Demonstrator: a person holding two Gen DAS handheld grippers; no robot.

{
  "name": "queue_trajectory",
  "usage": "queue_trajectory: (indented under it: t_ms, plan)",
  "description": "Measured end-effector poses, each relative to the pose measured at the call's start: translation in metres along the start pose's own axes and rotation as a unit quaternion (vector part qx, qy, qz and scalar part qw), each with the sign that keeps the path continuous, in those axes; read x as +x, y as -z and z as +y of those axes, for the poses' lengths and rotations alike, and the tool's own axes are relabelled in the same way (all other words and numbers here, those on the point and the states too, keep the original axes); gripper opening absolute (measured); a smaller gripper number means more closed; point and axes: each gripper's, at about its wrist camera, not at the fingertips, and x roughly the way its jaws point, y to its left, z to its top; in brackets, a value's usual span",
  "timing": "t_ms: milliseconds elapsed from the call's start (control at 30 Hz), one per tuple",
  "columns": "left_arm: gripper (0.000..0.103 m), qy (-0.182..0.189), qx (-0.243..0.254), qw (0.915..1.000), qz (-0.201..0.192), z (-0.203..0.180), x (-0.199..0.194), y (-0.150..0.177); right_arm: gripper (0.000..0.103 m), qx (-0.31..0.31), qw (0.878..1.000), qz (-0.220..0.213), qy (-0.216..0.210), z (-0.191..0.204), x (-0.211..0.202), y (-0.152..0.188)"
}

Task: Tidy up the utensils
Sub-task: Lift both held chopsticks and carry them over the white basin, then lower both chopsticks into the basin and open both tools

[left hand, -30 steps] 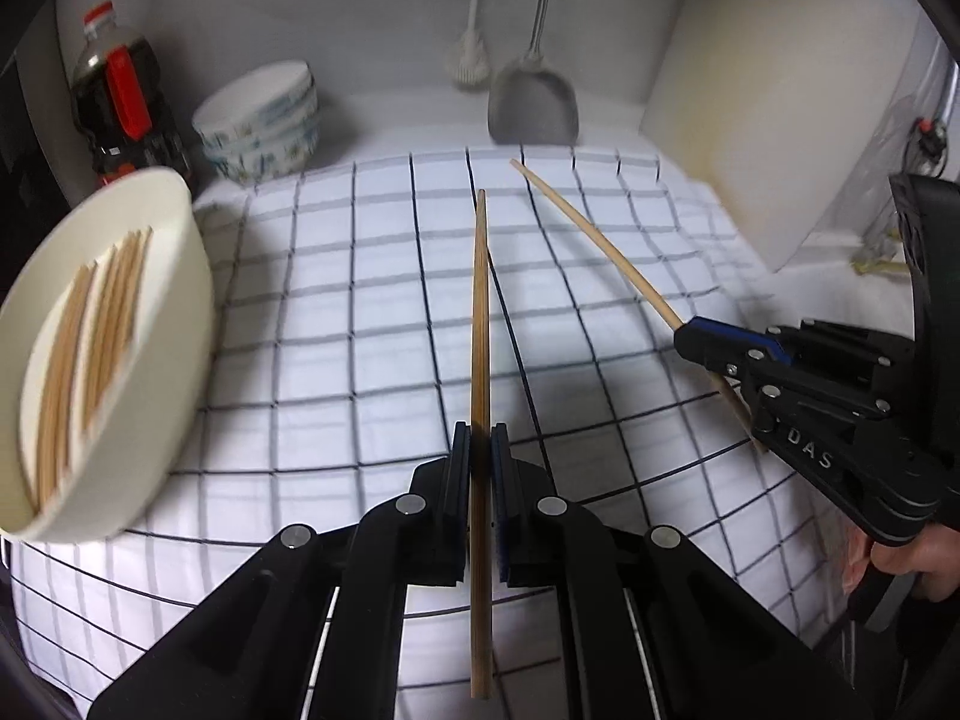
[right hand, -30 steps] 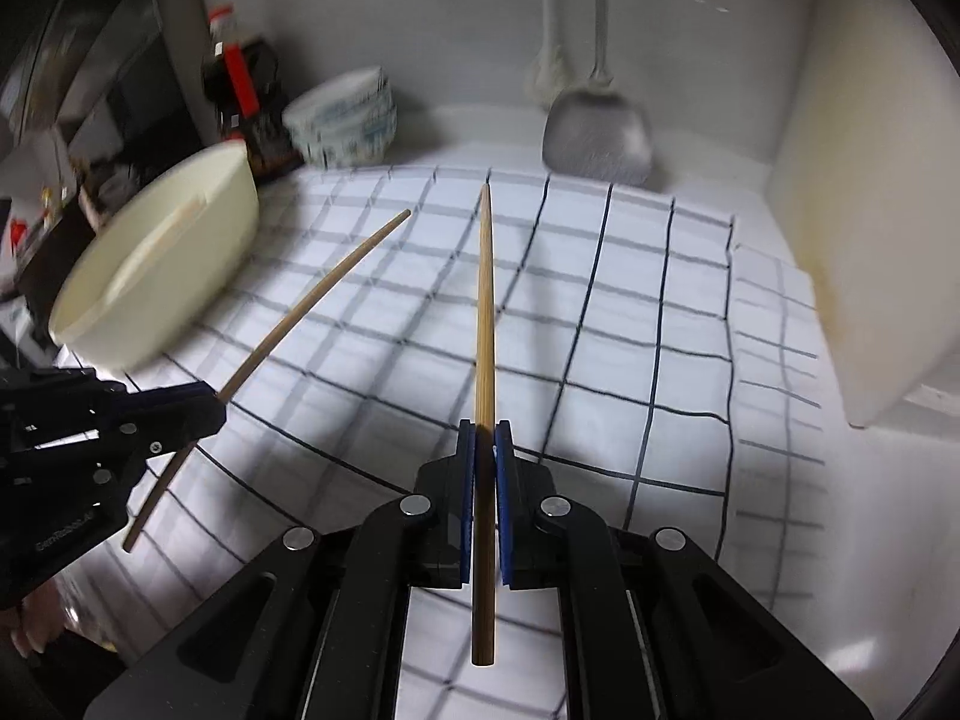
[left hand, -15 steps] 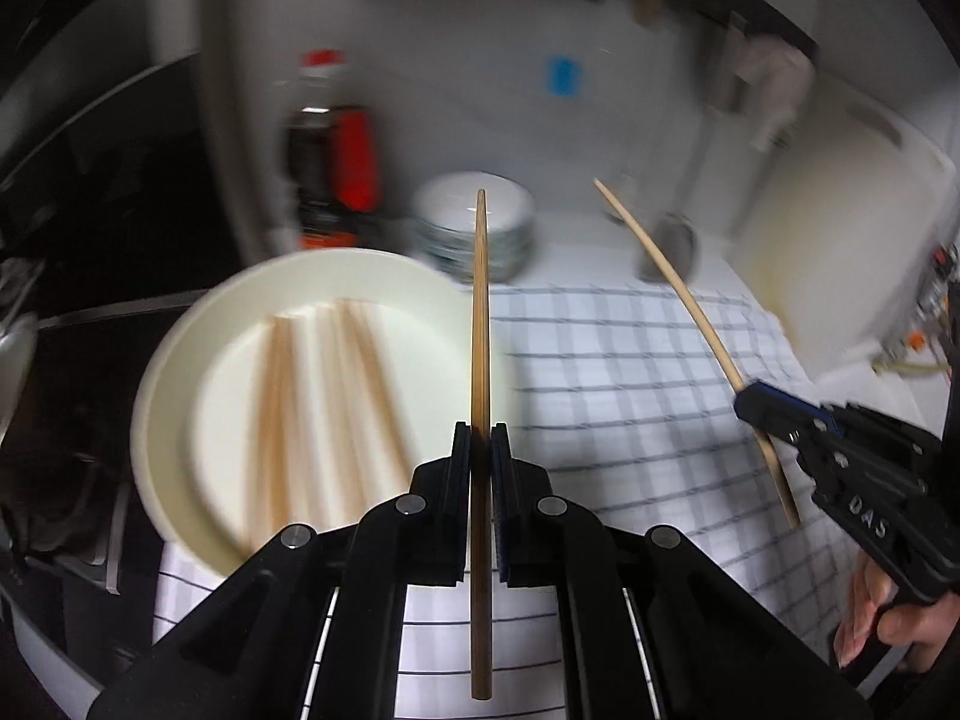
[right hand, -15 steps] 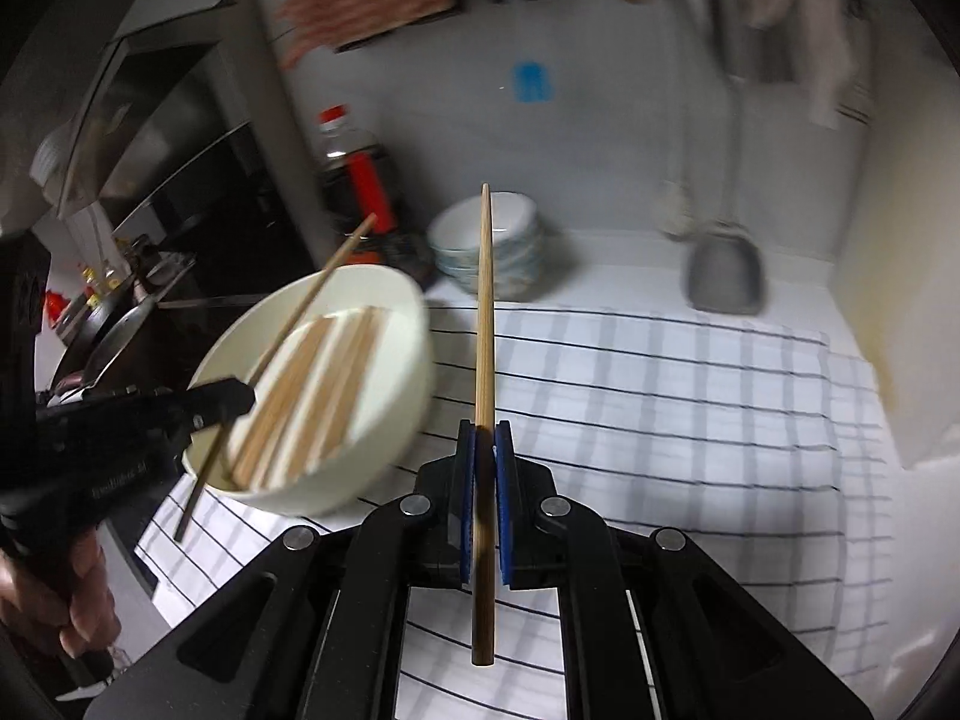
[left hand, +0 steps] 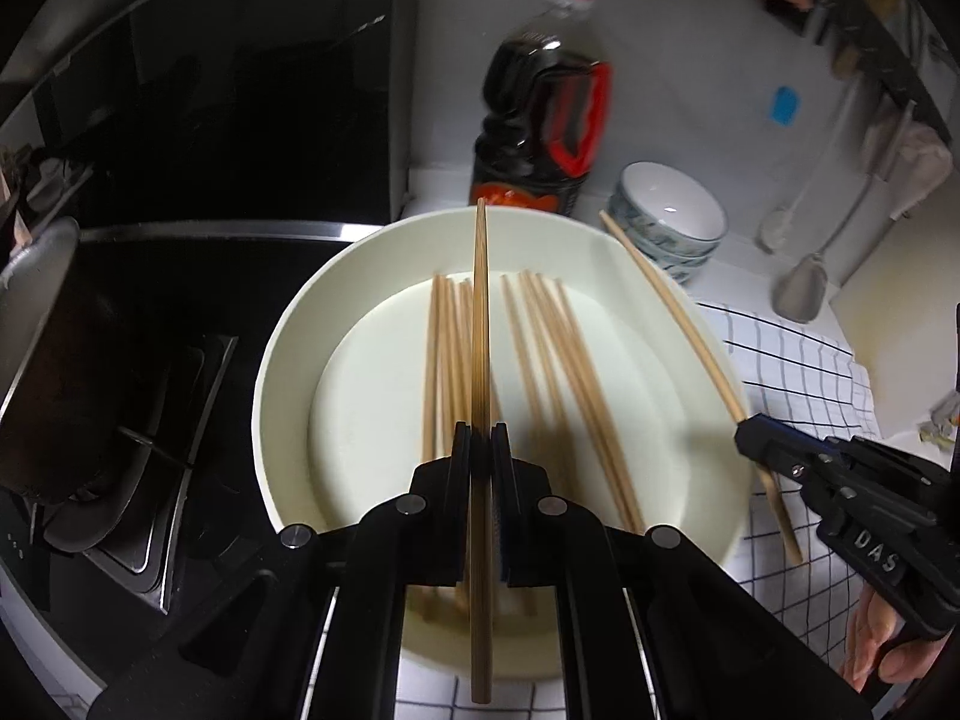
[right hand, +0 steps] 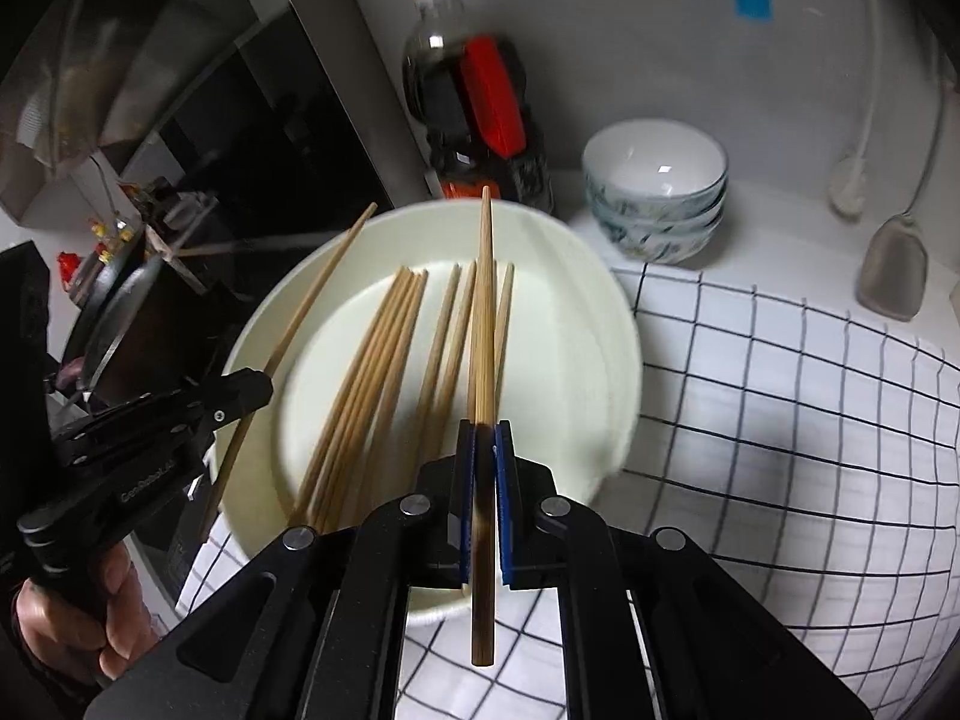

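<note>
- Chopsticks are the things being tidied. Each gripper holds one.
- The left gripper point(left hand: 480, 450) is squeezed tight on one wooden chopstick point(left hand: 480, 324). The stick runs straight out between its fingers and hangs above the big white bowl point(left hand: 282, 360).
- The right gripper point(right hand: 483, 450) is squeezed tight on a second chopstick point(right hand: 483, 324). That stick also points out over the white bowl, with its tip near the far rim.
- More chopsticks, the loose pile point(left hand: 540, 372), lie flat on the bottom of the bowl, side by side.
- The bowl sits at the edge of a white cloth with black squares point(right hand: 780, 420), just beside a dark stove point(left hand: 150, 420).
- Behind the bowl stands a dark bottle with a red label point(left hand: 540, 120).
- Next to the bottle is a stack of small patterned bowls point(right hand: 657, 192).
- A grey spatula point(right hand: 891, 276) hangs by the white wall, well apart from the big bowl.
- A hand point(right hand: 72, 606) grips the handle of the left gripper.
</note>
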Motion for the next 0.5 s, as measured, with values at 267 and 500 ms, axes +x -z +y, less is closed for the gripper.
queue_trajectory:
  t_ms: [267,500]
  plan:
    - [0.007,-0.002,-0.015,0.9995,0.028,0.014,0.028,-0.007,0.006,-0.003,0.999,0.039,0.015,0.017,0.036,-0.011]
    - [0.008,-0.010,-0.016,0.9990,0.042,0.015,0.033,-0.005,0.007,-0.003,0.999,0.046,0.022,0.012,0.040,-0.013]
